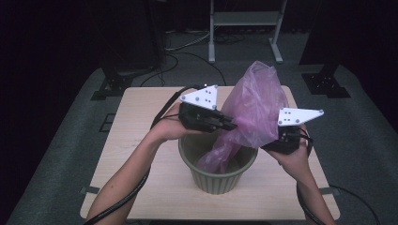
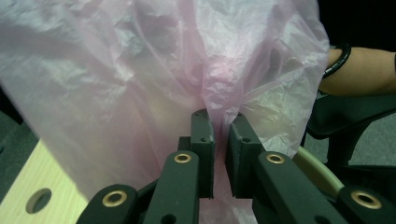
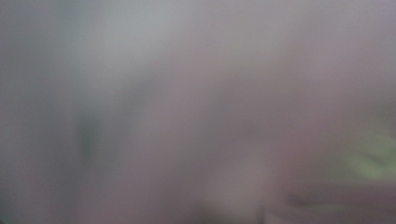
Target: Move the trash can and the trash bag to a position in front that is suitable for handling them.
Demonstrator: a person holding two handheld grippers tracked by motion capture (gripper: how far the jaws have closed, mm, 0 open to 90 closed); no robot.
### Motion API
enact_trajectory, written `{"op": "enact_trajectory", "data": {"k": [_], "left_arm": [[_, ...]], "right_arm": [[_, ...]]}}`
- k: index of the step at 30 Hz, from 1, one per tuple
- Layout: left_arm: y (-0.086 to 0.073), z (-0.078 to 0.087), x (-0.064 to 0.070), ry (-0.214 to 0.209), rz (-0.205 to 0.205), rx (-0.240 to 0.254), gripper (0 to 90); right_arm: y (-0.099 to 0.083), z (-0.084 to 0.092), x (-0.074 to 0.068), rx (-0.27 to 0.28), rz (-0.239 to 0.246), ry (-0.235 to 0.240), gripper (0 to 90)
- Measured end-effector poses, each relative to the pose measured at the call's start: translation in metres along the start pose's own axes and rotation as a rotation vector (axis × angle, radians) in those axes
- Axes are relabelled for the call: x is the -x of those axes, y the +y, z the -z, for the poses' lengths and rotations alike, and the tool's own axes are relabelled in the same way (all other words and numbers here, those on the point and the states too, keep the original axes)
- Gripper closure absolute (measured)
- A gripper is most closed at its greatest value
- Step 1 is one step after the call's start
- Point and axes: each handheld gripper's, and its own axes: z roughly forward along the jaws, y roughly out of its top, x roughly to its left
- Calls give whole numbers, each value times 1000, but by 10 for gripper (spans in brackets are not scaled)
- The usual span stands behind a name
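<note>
A thin pink plastic bag (image 1: 256,103) stands puffed up over an olive-green ribbed pot (image 1: 218,180), its lower end hanging into the pot. My left gripper (image 1: 232,125) reaches in from the left. In the left gripper view its jaws (image 2: 220,119) are pinched together on a fold of the bag (image 2: 116,70). My right gripper (image 1: 278,140) sits against the bag's right side at the pot's rim, and the film hides its jaws. The right gripper view is a pink-grey blur of the bag (image 3: 187,116) right against the lens.
The pot stands at the front middle of a light wooden table (image 1: 141,117). Both forearms come in from the front edge, with black cables trailing. Beyond the table are dark stands (image 1: 117,75) and a white frame (image 1: 244,28) on grey floor.
</note>
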Motion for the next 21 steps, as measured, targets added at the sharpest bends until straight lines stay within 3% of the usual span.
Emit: {"op": "enact_trajectory", "data": {"k": [10,21], "left_arm": [[-36,15,6,17,65,-8,895],[-70,52,6,93,147,0,897]], "right_arm": [[-7,3,-1,-64,5,18,899],[-14,19,5,-92,-13,-10,900]]}}
